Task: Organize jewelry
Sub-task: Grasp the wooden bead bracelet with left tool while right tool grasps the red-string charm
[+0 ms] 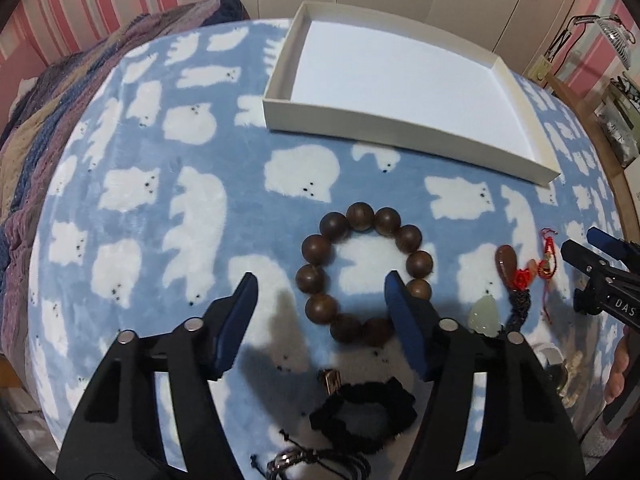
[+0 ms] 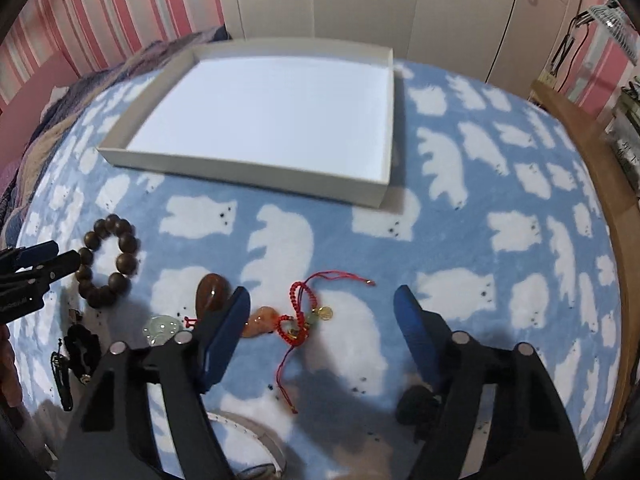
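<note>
Both grippers are wide open, holding nothing. The left gripper (image 1: 320,292) hangs over the bead bracelet (image 1: 364,276), a flat ring on the blanket (image 1: 240,168). The right gripper (image 2: 322,308) straddles the red cord bracelet (image 2: 304,312), cord trailing toward the camera. The white box (image 2: 248,168) sits beyond. "DAS" shows on the right one.

The box (image 2: 256,120) is lying with its floor bare, and open blanket (image 2: 500,264) is stretching to its right and along its near wall. The bead bracelet (image 1: 362,276) is sitting between the spread fingers of the left gripper (image 1: 320,292), the right one touching its beads. Pendants (image 1: 506,264), a jade piece (image 1: 486,316) and a red cord (image 2: 304,312) are crowding the gap between the grippers. A scrunchie (image 1: 364,412) is blocking the near edge.
</note>
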Available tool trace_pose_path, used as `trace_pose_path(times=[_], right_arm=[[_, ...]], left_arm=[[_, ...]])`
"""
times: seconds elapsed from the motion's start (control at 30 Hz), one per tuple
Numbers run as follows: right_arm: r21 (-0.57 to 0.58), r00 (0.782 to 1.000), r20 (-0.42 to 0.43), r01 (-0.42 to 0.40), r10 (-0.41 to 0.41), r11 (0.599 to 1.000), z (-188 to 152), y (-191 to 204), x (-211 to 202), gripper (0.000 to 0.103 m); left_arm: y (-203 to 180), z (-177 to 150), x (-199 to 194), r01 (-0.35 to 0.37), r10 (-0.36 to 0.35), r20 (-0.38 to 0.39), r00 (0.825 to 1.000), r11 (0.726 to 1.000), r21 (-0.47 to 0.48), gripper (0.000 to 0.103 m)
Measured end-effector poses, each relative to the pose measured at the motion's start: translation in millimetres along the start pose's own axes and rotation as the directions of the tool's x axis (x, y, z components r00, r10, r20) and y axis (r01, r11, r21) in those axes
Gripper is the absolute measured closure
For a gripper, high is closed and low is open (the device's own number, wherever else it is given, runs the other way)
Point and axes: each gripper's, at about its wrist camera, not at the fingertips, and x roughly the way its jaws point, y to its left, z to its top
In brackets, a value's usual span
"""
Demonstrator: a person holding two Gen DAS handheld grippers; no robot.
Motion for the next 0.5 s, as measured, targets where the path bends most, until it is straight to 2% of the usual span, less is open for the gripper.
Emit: trace_pose_path(times=[0.1,0.23,0.37,0.5], right_arm=[[-0.016,1.000,-0.017,0.006,-0.006,1.000,1.0,2.7,7.2,0.035],[-0.020,0.999,-0.046,0.006,-0.007,1.000,-0.6,2.6,14.4,0.036],[-0.003,0.997,-0.078,-0.007,0.006,1.000,-3.6,-3.6,23.0,0.052],[-0.004,0.996,-0.089,-0.023,0.023,1.000,-5.7,-3.2,25.6,0.061]], left_arm=[[-0.5,4.2,11.9,-0.006,0.006,-0.020,1.000,1.000,0.004,0.044],[-0.3,8.7,24.0,-0.010,0.009,-0.041,0.999,1.000,-0.002,0.046],[-3.9,10.8,31.8,-0.010,0.010,-0.053,0.999,1.000,0.011,0.051],[-8.2,12.6,37.3,-0.015,0.016,-0.059,0.998,1.000,0.016,0.059]])
